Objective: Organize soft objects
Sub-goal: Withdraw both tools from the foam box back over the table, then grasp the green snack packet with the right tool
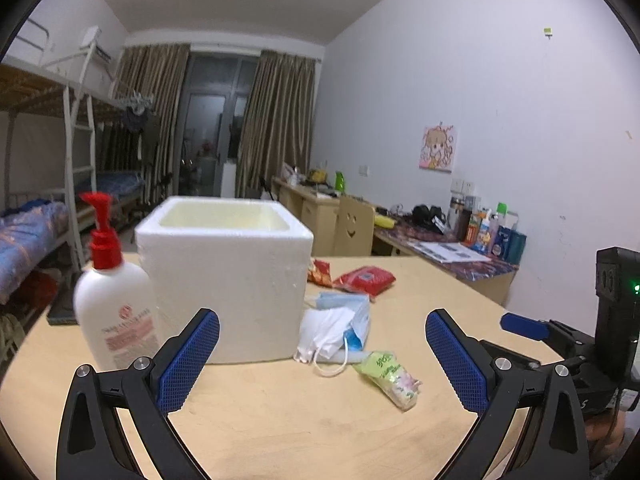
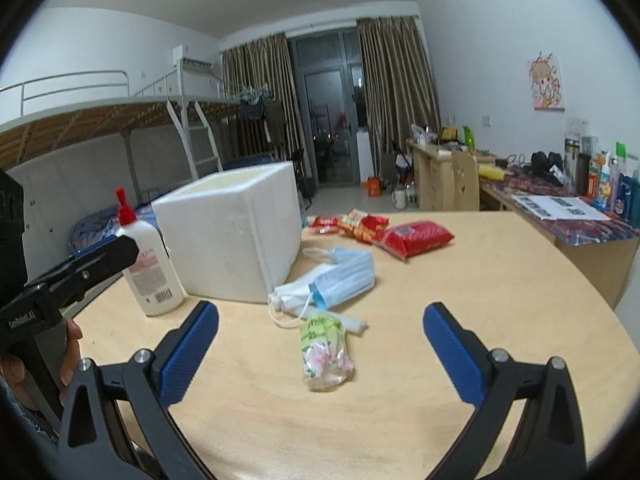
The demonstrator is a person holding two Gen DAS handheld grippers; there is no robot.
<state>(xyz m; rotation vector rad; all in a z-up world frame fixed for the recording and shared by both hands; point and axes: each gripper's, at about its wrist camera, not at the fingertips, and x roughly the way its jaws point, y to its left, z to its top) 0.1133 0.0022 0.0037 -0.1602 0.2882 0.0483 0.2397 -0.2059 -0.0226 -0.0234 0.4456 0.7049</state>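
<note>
A white foam box (image 1: 224, 276) (image 2: 236, 236) stands open on the wooden table (image 1: 300, 432). To its right lie a bag of blue and white face masks (image 1: 336, 328) (image 2: 332, 276), a green tissue pack (image 1: 390, 378) (image 2: 325, 350), a red packet (image 1: 365, 279) (image 2: 414, 237) and red snack bags (image 1: 319, 271) (image 2: 356, 224). My left gripper (image 1: 322, 360) is open and empty, in front of the box and masks. My right gripper (image 2: 320, 360) is open and empty, with the tissue pack lying between its fingers' line of sight. The right gripper's fingers (image 1: 524, 326) show at the left view's right edge.
A white pump bottle with a red top (image 1: 114, 300) (image 2: 148, 264) stands left of the box. Behind the table are desks with bottles and papers (image 2: 560, 204), a wooden chair (image 1: 354, 230), bunk beds (image 1: 36, 216) and a curtained balcony door.
</note>
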